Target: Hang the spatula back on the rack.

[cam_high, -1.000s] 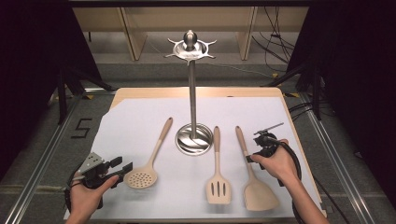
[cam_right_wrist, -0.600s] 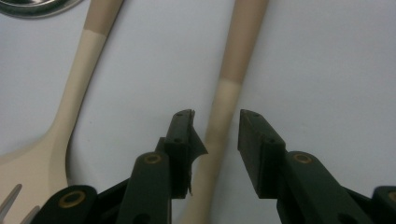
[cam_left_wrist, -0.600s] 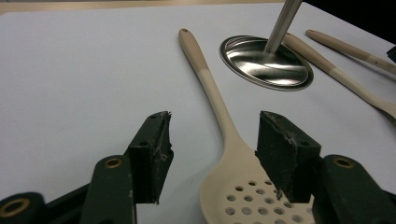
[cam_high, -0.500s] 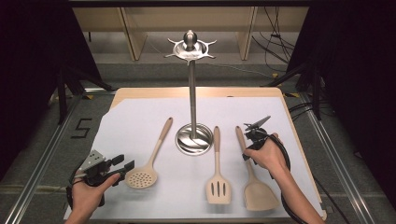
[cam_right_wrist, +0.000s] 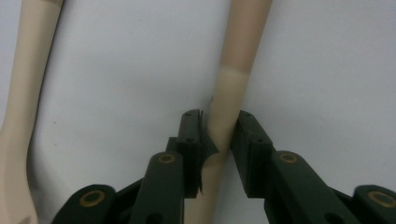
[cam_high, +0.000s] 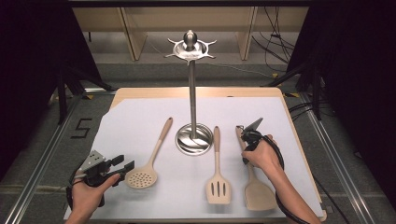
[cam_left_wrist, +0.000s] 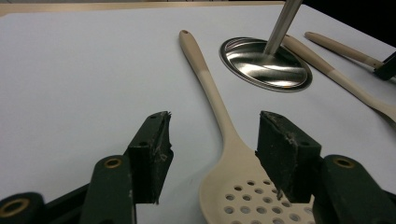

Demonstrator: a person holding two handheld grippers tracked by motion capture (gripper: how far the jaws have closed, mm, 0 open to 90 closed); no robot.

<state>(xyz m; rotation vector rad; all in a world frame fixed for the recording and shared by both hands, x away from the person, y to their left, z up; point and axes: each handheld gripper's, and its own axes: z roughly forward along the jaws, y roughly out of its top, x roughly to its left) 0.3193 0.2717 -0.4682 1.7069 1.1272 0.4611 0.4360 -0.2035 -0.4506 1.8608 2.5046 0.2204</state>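
A white sheet (cam_high: 140, 126) is spread over the desk (cam_high: 196, 91), and a metal stand (cam_high: 193, 93) is set upright near the middle, its round base (cam_left_wrist: 265, 63) resting on the sheet. Three pale utensils are laid flat around it. A skimmer (cam_high: 148, 158) is placed left of the base, its handle angled toward the stand and its perforated bowl nearest the person. A slotted turner (cam_high: 217, 172) is laid just right of the base, its handle tip close to the base rim. A spatula (cam_high: 254, 186) is laid farther right, blade toward the person.

The left tool (cam_high: 122, 167) is held low at the near left of the desk, just beside the skimmer's bowl. In the left gripper view, its jaws are seen spread apart with nothing between them; the skimmer's bowl (cam_left_wrist: 252, 196) is seen lying below and between them, toward the right jaw.

The right tool (cam_right_wrist: 219, 140) is clamped on the spatula's handle (cam_right_wrist: 231, 93), with both jaws pressed against its sides, just below where the handle's colour changes. In the high view, the right hand (cam_high: 261, 156) is held over that handle, which is hidden beneath it.
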